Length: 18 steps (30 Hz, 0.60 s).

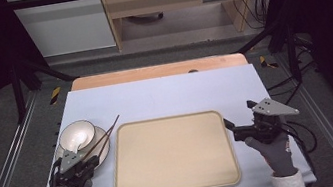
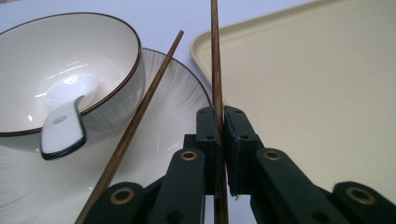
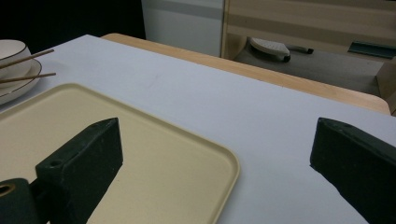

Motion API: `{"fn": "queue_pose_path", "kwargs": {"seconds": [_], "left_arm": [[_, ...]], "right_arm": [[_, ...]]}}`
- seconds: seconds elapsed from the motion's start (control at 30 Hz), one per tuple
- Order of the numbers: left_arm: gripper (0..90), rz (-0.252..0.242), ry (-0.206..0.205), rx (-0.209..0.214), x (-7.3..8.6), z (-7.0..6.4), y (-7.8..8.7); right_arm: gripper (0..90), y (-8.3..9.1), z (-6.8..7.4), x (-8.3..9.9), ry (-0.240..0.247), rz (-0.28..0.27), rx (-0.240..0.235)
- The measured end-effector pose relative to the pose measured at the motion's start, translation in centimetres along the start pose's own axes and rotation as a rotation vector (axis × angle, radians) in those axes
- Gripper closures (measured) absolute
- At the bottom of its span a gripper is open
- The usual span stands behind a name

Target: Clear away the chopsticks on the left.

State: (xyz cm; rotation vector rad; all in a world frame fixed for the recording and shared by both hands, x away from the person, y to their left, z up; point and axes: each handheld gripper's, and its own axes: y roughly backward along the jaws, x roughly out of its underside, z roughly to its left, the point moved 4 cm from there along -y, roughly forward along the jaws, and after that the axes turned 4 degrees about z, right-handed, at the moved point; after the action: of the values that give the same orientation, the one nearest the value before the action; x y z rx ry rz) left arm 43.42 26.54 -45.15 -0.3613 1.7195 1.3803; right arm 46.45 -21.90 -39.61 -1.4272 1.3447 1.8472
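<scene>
My left gripper is shut on a brown wooden chopstick that points away along the gap between plate and tray. A second chopstick lies loose across the white plate, just left of the jaws. On that plate stands a white bowl with a dark rim and a white spoon inside. In the high view the left gripper sits at the plate's near right edge. My right gripper is open and holds nothing, just right of the beige tray.
The beige tray lies bare in the middle of the white table. A wooden strip borders the table's far edge. The right gripper hovers by the tray's right rim.
</scene>
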Motion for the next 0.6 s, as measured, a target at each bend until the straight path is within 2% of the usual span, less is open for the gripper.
{"fn": "queue_pose_path", "kwargs": {"seconds": [0.13, 0.2, 0.23, 0.27, 0.3, 0.4, 0.43, 0.53, 0.6], "left_arm": [[85.0, -0.033, 0.046, -0.016, -0.3, -1.2, 0.2], [85.1, -0.035, 0.051, -0.019, -0.3, -1.3, 0.2], [85.0, -0.055, 0.077, -0.033, -0.5, -1.8, 0.3], [85.1, -0.055, 0.077, -0.033, -0.5, -1.8, 0.3], [85.0, -0.066, 0.092, -0.055, -0.6, -2.2, 0.3], [85.1, -0.071, 0.109, -0.078, -0.8, -2.7, 0.2], [85.1, -0.072, 0.123, -0.082, -0.9, -3.0, 0.1], [85.1, -0.074, 0.130, -0.087, -1.2, -3.3, -0.1], [85.1, -0.083, 0.156, -0.083, -1.5, -3.8, -0.3]], "right_arm": [[2.6, 0.2, -0.1, -0.1, -0.002, -0.006, 0.002], [2.6, 0.2, -0.1, -0.1, -0.006, -0.007, 0.002], [2.6, 0.3, -0.1, -0.1, -0.008, -0.010, 0.004], [2.7, 0.3, -0.1, -0.1, -0.008, -0.011, 0.005], [2.7, 0.3, -0.1, -0.1, -0.007, -0.011, 0.007], [2.9, 0.3, -0.1, -0.1, -0.010, -0.013, 0.006], [2.9, 0.3, 0.0, -0.1, -0.009, -0.012, 0.006], [2.9, 0.2, 0.0, 0.0, -0.005, -0.006, 0.007], [3.0, 0.1, 0.1, 0.0, -0.006, -0.003, 0.007]]}}
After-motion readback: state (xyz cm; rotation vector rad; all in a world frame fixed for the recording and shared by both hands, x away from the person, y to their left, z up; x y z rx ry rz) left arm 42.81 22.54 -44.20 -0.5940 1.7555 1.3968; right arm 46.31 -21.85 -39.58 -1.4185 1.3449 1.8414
